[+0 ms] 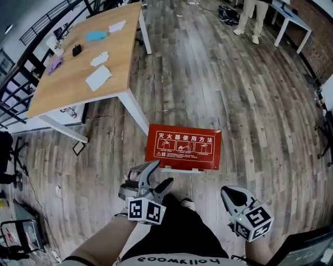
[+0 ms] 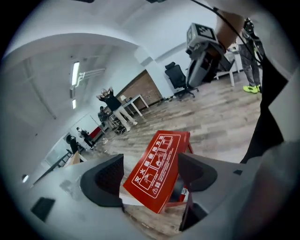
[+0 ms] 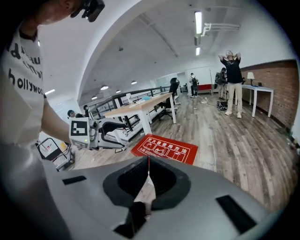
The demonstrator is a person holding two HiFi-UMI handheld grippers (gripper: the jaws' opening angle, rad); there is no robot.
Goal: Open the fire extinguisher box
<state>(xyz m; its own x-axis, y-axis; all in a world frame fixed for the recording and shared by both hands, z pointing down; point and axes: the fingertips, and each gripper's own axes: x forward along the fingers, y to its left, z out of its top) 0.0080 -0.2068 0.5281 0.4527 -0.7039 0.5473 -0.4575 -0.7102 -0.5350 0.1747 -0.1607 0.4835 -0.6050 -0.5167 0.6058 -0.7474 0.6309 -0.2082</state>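
Note:
The red fire extinguisher box (image 1: 182, 146) lies on the wood floor just ahead of my feet, its lid printed with white instruction pictures. In the left gripper view the lid (image 2: 157, 169) looks tilted up, with a dark rounded thing under its near edge. My left gripper (image 1: 164, 172) hangs open just short of the box's near left corner, and the lid shows between its jaws without either pad touching it. My right gripper (image 1: 229, 194) is held back by my right leg, shut and empty, pointing at the box (image 3: 165, 148) from a distance.
A wooden table (image 1: 83, 67) with papers and small items stands at the far left, its white leg (image 1: 136, 111) close to the box. A person (image 1: 250, 15) stands far off beside a white desk (image 1: 294, 18). A railing (image 1: 21, 67) runs along the left.

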